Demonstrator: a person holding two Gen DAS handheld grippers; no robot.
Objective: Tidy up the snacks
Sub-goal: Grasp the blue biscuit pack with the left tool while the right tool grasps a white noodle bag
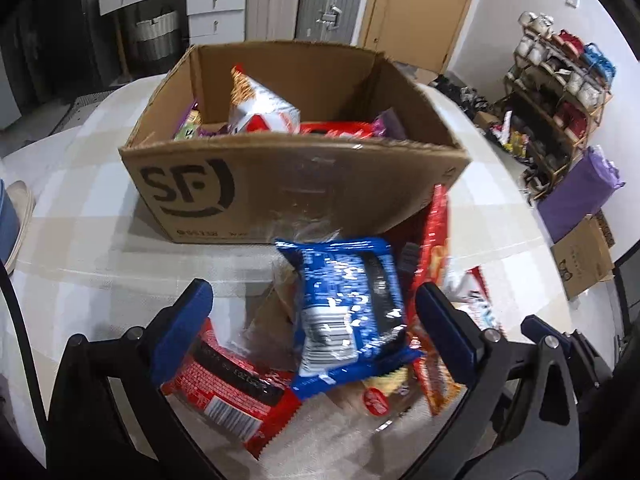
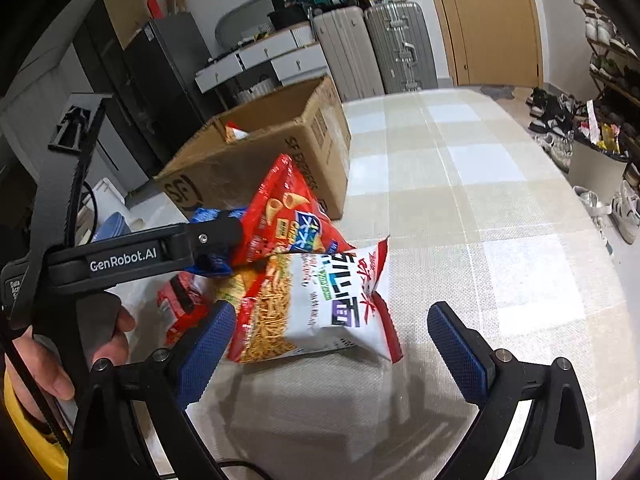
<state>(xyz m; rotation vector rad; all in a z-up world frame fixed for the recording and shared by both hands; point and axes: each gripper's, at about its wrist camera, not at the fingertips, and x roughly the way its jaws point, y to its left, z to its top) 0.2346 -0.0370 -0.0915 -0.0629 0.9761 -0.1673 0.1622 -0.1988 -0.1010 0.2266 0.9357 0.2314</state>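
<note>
I am keeping my left tongs [image 1: 308,312] wide around the shiny blue snack packet [image 1: 348,312] on the checked bench [image 1: 80,240], because the open brown cardboard box [image 1: 288,184] stands just behind it. My right tongs [image 2: 332,344] are also standing wide, empty, before the white noodle-snack bag [image 2: 332,304].

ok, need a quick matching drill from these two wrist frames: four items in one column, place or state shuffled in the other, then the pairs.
Items
1. blue snack pack
2. cardboard box
3. white noodle-snack bag
4. red cone-snack bag

Place or state
A. leans against the box's near corner
B. lies between the right tool's open fingers
C. sits on top of the pile, between the left tool's open fingers
D. open-topped, already holds several packs

Pairs: 1-C, 2-D, 3-B, 4-A
</note>
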